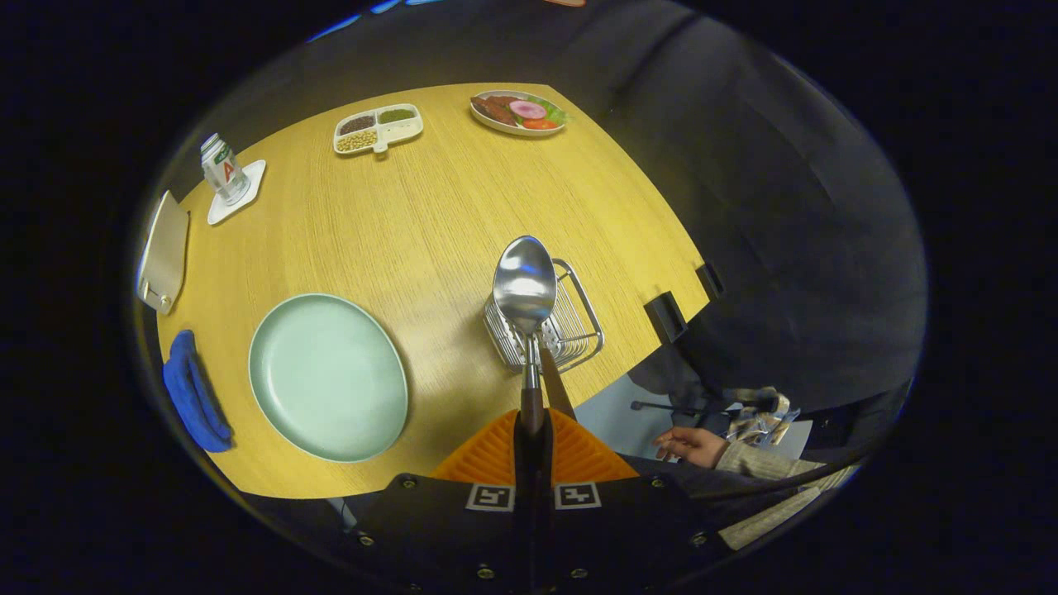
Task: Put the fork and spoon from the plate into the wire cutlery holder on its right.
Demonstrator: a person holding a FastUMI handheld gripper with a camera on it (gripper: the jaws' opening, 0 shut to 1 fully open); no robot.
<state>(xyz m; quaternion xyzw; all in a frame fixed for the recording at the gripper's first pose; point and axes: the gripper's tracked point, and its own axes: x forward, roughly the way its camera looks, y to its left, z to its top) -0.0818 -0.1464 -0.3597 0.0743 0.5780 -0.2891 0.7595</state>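
My gripper [529,423] is shut on the dark handle of a metal spoon [525,285]. The spoon points forward, and its bowl hangs over the wire cutlery holder [583,318] just ahead of the fingers. A second brown handle [558,388], apparently the fork's, slants out of the holder beside the spoon's neck. The pale green plate [331,376] lies on the wooden table to the left of the holder, with nothing on it.
A blue cloth [194,392] lies left of the plate. Farther back are a bottle [221,168] on a white coaster, a divided snack dish [378,128] and a plate of food [518,111]. Two black clamps [665,316] sit on the table's right edge. A person's hand [690,446] rests below that edge.
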